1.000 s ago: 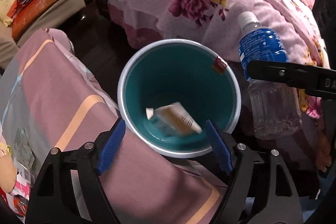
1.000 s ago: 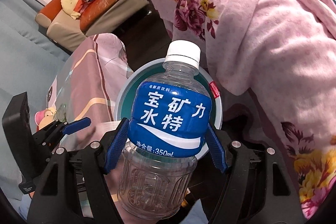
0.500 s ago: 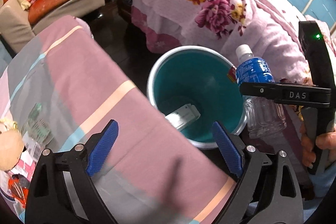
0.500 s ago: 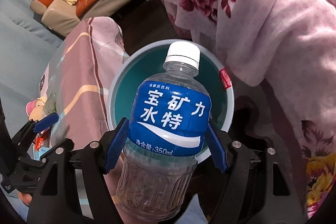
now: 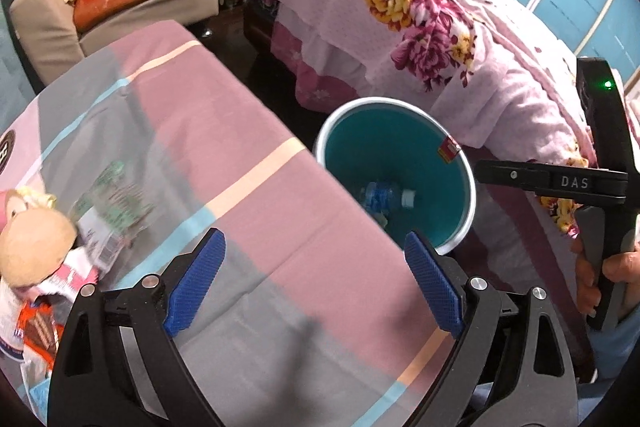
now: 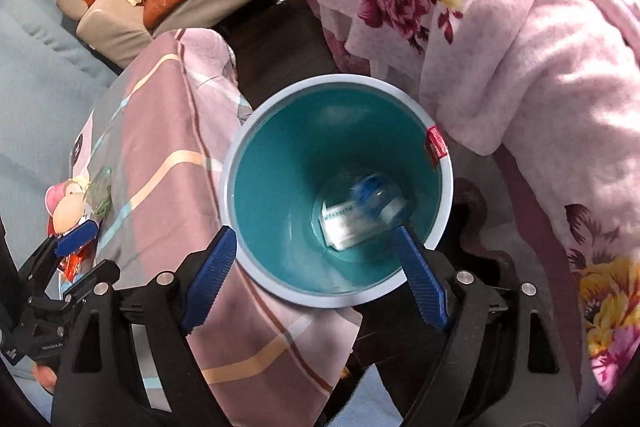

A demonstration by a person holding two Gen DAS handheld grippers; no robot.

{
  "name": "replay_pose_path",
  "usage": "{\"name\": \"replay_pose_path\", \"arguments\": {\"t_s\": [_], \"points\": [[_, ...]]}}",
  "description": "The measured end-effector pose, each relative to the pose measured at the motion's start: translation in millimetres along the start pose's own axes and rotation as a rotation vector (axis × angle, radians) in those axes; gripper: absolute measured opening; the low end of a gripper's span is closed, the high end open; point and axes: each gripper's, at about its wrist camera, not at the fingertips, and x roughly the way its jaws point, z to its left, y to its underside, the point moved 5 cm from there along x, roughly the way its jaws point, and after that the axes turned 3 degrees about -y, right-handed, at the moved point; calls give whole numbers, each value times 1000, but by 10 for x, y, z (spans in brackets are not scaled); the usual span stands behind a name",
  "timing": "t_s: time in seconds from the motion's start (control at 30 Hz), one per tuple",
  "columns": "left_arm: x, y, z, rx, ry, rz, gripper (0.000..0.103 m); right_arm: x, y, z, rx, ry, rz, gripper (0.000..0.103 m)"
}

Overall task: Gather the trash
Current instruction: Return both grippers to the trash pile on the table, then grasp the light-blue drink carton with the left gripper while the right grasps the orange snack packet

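The light, crushable plastic bottle [image 6: 374,197] is seen blurred at the bottom of the teal bin [image 6: 276,131] – best taken around its labelled middle, it is judged – while the right gripper [image 6: 316,281], empty, is opening above the rim and the left gripper [image 5: 314,285] is held wide and empty at lower centre.

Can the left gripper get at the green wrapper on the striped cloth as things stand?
Probably yes: the left gripper is open and empty over the striped cloth, and the green wrapper lies exposed to its left, only touching the doll at one side.
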Motion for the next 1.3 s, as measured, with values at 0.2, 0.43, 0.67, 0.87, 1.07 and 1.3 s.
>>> {"name": "replay_pose_path", "arguments": {"t_s": [0.2,0.43,0.67,0.87,1.07,1.3], "points": [[-262,204,281,-30,-13,-30,92,-155,82,386,-88,25,-12,82],[-613,494,760,-69,-56,-68,92,-212,211,991,-215,34,-3,82],[-943,865,1265,-39,-134,-75,92,-140,457,1663,-345,14,48,84],[-969,1164,1569,-6,-161,-37,92,-8,677,2097,-419,-7,109,84],[-892,1338,1716,38,-150,-13,92,102,817,2320,-445,-16,150,84],[-709,1379,1835,87,-139,39,92,257,857,2398,-447,-12,187,84]]}}
